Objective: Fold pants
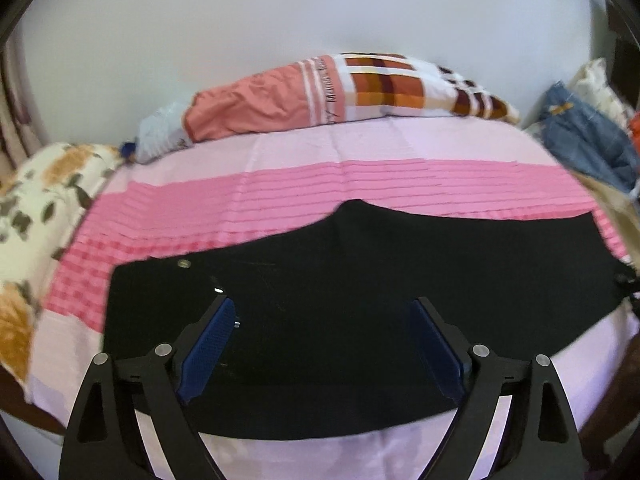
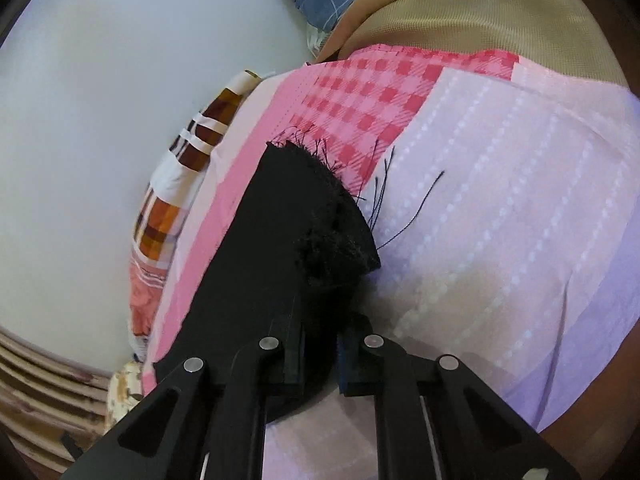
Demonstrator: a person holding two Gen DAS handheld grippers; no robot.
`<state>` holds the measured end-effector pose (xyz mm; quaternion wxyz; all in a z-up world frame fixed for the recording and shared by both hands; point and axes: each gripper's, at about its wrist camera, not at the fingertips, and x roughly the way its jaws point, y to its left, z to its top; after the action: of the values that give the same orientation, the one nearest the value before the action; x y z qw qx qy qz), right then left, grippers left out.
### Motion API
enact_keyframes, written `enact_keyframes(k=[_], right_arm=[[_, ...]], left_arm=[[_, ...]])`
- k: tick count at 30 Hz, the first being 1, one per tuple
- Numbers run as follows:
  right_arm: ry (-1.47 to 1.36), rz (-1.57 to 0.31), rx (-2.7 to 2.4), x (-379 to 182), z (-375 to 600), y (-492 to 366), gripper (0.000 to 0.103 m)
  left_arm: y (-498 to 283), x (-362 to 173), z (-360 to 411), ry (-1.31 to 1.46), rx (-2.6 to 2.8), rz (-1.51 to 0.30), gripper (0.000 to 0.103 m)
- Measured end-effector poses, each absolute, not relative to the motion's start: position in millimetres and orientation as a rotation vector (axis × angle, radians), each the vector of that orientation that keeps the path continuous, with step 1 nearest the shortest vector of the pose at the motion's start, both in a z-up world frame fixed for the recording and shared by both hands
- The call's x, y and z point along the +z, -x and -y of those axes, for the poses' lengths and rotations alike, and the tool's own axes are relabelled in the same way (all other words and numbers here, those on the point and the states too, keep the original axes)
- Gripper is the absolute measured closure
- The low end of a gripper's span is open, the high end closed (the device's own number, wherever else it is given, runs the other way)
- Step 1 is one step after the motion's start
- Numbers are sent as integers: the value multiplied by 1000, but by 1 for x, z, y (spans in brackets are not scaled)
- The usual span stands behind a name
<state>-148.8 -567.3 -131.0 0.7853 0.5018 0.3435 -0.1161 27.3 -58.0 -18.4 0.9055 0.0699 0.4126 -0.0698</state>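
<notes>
Black pants (image 1: 340,320) are laid flat on the bed's pink patchwork sheet (image 1: 280,196); a checked pillow (image 1: 344,88) and blue denim (image 1: 580,136) are piled at the far edge. Left gripper (image 1: 322,344) jaws are spread above the cloth; right gripper (image 2: 320,356) jaws are pinched on the frayed, thread-trailing hem.

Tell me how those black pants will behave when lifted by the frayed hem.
The black pants lie flat on the bedsheet, so they will probably drape limply. Loose threads suggest the hem may fray further. The right gripper pinches one corner only, so the rest likely drags.

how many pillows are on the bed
2 in view: a pink-and-plaid pillow against the far wall, and a floral pillow at the bed's left edge. The clothes pile on the right may hide more.
</notes>
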Motion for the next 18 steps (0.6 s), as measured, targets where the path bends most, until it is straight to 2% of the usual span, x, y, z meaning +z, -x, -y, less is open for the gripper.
enact_keyframes(k=[18], right_arm=[[-1134,-727,-198,-108,555,130,92]], left_arm=[[-29,-29,57,-208,-92,-873,14]])
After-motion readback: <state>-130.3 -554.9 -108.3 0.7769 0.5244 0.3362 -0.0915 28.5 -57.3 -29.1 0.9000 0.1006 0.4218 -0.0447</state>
